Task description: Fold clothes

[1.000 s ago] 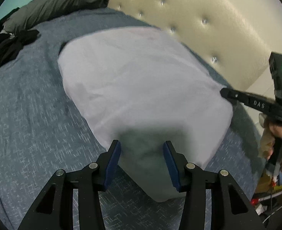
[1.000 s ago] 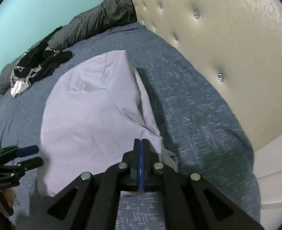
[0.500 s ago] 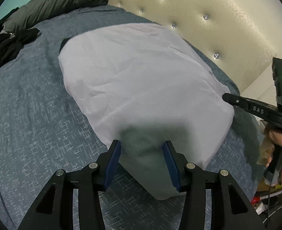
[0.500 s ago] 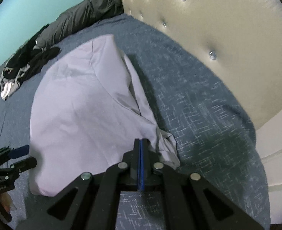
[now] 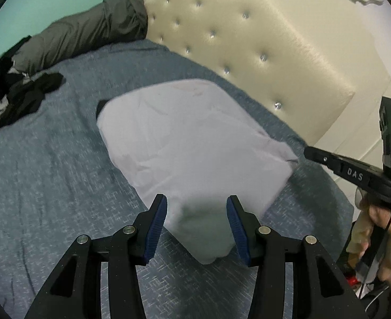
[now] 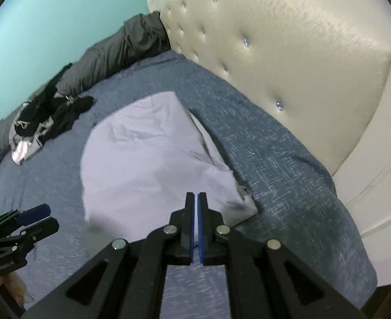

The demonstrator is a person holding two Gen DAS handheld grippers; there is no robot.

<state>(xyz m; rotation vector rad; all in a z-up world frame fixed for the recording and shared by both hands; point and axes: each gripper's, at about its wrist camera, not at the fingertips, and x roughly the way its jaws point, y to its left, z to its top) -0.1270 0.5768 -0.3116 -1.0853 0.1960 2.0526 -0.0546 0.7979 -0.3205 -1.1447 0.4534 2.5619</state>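
Lavender garment (image 5: 195, 143) lies flat beside headboard (image 5: 248, 40). Left gripper (image 5: 196, 220) spread over its near corner; right gripper (image 6: 195, 212) pinched together, possibly on cloth. Likely mid-fold; next needs corner pinched.

The right gripper (image 6: 196, 204) is seen with its two blue pads pressed together, and nothing can be seen held between them. Just ahead of the jaws a pale lilac garment (image 6: 147, 159) is spread on the blue bedspread (image 6: 275, 159), with a crumpled corner a little to the right of the tips. Far ahead and to the left, a heap of dark clothes (image 6: 54, 117) is found. The cream tufted headboard (image 6: 288, 53) is placed to the right. The left gripper (image 6: 38, 216) is seen low at the left, with its fingers apart.
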